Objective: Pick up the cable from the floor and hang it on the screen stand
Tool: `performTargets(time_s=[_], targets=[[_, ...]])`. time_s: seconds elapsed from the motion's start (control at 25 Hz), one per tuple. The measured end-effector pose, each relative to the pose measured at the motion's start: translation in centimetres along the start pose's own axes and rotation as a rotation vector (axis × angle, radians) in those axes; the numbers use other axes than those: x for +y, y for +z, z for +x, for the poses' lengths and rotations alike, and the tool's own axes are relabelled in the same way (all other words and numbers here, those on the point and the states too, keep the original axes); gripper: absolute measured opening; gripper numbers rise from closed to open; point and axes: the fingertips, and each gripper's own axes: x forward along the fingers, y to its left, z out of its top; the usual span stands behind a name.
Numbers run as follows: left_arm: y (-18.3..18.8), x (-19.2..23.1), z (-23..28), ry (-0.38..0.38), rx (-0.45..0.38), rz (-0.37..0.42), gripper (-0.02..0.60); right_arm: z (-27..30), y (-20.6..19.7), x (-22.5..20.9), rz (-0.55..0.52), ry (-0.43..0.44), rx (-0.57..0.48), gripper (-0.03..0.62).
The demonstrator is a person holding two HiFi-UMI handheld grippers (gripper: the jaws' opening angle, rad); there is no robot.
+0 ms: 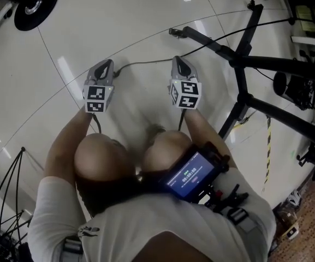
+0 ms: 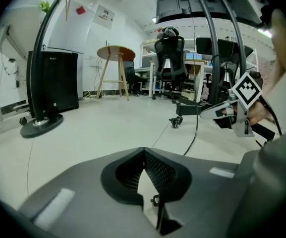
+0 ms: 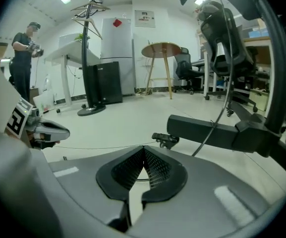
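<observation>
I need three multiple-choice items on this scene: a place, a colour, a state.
1. Where does the cable run? A. from the left hand-held gripper to the right hand-held gripper B. over a table C. around a chair
2. What colour is the screen stand? A. white B. black C. red
3. The right hand-held gripper's jaw tips are: A. wide apart B. together C. hidden
1A: the head view shows it spanning them. 2B: its legs are black. 3B: they meet in its view.

1. We hold our left gripper [image 1: 106,65] at centre left of the frame, jaws closed together, empty.
2. Our right gripper [image 1: 178,62] sits level beside it, apart, jaws likewise closed.
3. Our left forearm [image 1: 67,141] and right forearm [image 1: 198,125] reach forward.
</observation>
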Motion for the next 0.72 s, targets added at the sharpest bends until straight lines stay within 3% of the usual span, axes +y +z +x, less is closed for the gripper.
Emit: performTargets(time_s=[0.2, 0.32, 0.72], targets=[[-1.4, -1.2, 0.7, -0.054, 0.027, 0.02, 0.005, 0.3, -1.5, -4.7, 0.078, -0.122, 0.032, 0.019], [-1.7, -1.7, 0.8, -0.084, 0.039, 0.021, 0.009, 0.3, -2.3, -6.5, 0.115, -0.164, 0.056, 0.069], [-3.0, -1.6, -0.9, -0.1, 0.07, 0.063, 0.092, 2.9, -4.5, -8.1, 0.227, -0.177, 0.104, 0.137]])
